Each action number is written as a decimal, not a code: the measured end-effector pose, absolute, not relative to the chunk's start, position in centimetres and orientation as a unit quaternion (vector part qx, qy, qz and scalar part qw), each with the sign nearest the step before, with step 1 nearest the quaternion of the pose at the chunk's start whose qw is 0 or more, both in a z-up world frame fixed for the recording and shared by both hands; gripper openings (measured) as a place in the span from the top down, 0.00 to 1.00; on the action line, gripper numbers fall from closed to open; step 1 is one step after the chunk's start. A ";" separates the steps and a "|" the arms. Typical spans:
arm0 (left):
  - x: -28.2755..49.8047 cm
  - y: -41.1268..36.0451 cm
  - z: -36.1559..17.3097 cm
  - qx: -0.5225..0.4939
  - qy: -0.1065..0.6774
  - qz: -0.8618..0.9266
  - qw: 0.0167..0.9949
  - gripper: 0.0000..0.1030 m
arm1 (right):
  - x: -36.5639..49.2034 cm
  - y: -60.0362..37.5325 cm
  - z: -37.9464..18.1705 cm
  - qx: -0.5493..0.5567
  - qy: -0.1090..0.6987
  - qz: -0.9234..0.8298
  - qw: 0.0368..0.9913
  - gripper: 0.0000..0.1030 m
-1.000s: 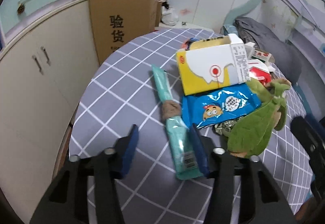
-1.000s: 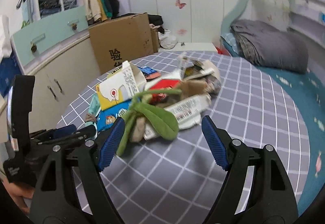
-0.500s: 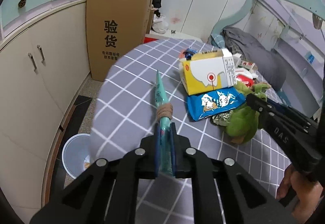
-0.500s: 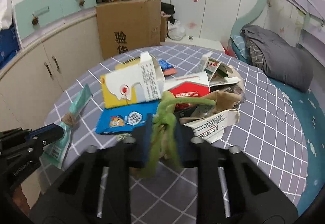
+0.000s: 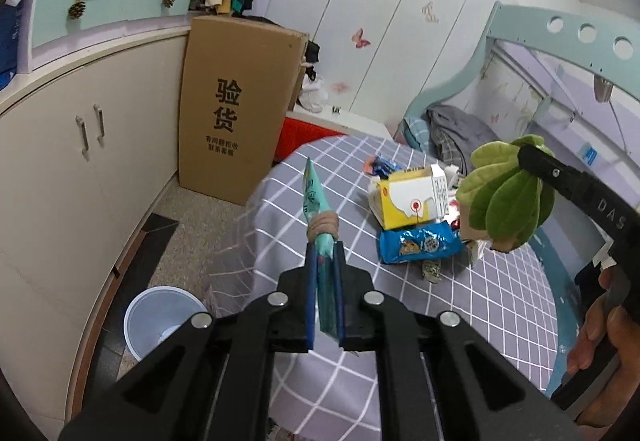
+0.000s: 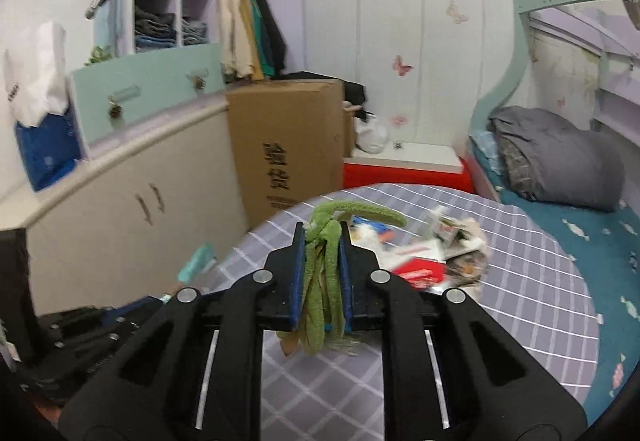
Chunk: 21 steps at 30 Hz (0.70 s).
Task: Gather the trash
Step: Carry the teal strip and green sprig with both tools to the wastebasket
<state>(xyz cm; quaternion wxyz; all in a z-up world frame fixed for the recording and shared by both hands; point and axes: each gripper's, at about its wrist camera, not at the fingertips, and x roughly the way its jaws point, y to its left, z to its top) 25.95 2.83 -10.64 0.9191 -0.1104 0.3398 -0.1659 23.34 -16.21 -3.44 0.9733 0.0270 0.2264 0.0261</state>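
Note:
My left gripper (image 5: pixel 323 261) is shut on a long teal wrapper (image 5: pixel 316 209) with a brown band, held up off the round checked table (image 5: pixel 500 317). My right gripper (image 6: pixel 322 241) is shut on a bunch of green leaves (image 6: pixel 324 281), lifted above the table; it shows in the left wrist view too (image 5: pixel 508 197). On the table lie a yellow and white carton (image 5: pixel 412 201), a blue snack bag (image 5: pixel 420 245) and more wrappers (image 6: pixel 460 253). A pale blue trash bin (image 5: pixel 160 321) stands on the floor, left of the table.
A tall cardboard box (image 5: pixel 236 113) stands behind the table beside cream cabinets (image 5: pixel 60 169). A bed with grey bedding (image 6: pixel 560 161) is at the right. A red box (image 6: pixel 404 177) sits beyond the table.
Both grippers closed, the left on the teal wrapper and the right on the green leaves, and both have lifted their loads up off the table.

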 end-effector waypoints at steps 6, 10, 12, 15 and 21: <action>25.8 6.1 -10.7 -0.129 0.334 -0.157 0.920 0.93 | 25.1 -12.5 -3.9 0.030 0.245 0.067 0.967 0.85; 26.0 7.2 -11.5 -0.133 0.344 -0.154 0.917 0.93 | 26.4 -10.8 -5.8 0.029 0.275 0.077 0.958 0.85; 26.2 7.4 -12.0 -0.133 0.348 -0.153 0.915 0.93 | 27.0 -10.2 -7.1 0.029 0.297 0.084 0.951 0.85; 26.5 7.3 -12.7 -0.130 0.354 -0.151 0.914 0.93 | 28.0 -9.6 -9.2 0.038 0.330 0.094 0.938 0.84; 26.5 7.0 -13.1 -0.126 0.355 -0.155 0.913 0.93 | 27.8 -10.0 -10.3 0.044 0.334 0.091 0.937 0.85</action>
